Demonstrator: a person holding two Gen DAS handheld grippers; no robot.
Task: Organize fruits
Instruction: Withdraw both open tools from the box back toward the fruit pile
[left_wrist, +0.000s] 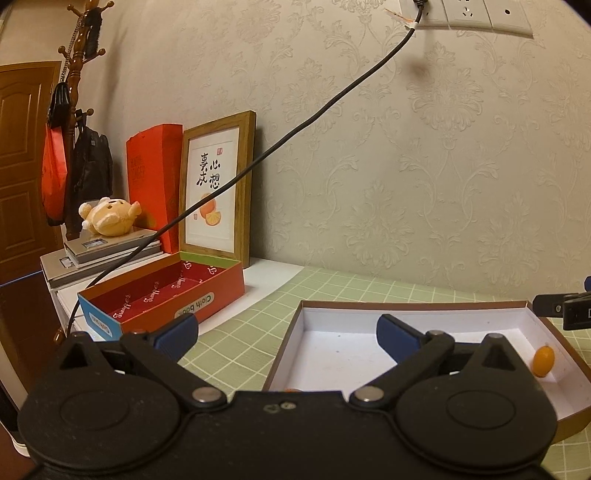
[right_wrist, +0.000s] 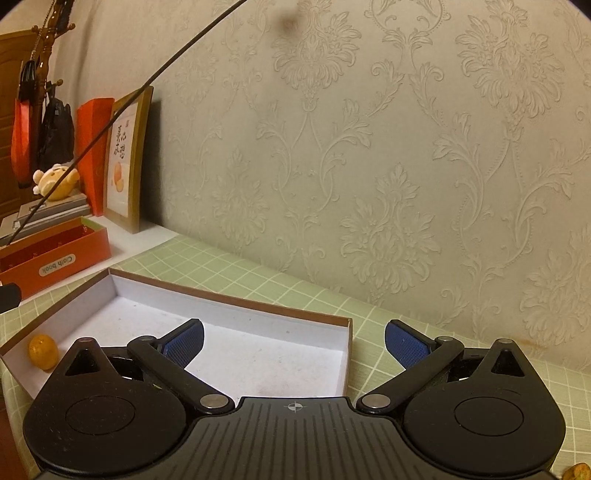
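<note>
Two grippers hover over a green-checked tabletop (left_wrist: 325, 291), both with jaws spread wide and nothing between them. Far left, against the wall, sit a plush toy (left_wrist: 109, 216) on stacked flat items, a red bag, a framed picture (left_wrist: 216, 188) and an open red box (left_wrist: 162, 291) marked "Cloth book", which looks empty as far as its inside shows. Next comes the left gripper (left_wrist: 288, 332), aimed at the left edge of a shallow white-lined tray (left_wrist: 406, 306). In the tray lies one small orange fruit (left_wrist: 543, 361), close to its near right wall in the left view; a sliver of orange just above the gripper body may be a second, though too little shows to tell. The right gripper (right_wrist: 293, 341) hangs over the tray's right half, the same fruit (right_wrist: 43, 351) off to its left. At the far right, a scrap of something orange-brown (right_wrist: 576, 472) peeks in at the bottom corner. The work seems to be between placements; the next move calls for reaching toward another fruit and closing gently, since the skin looks soft.
</note>
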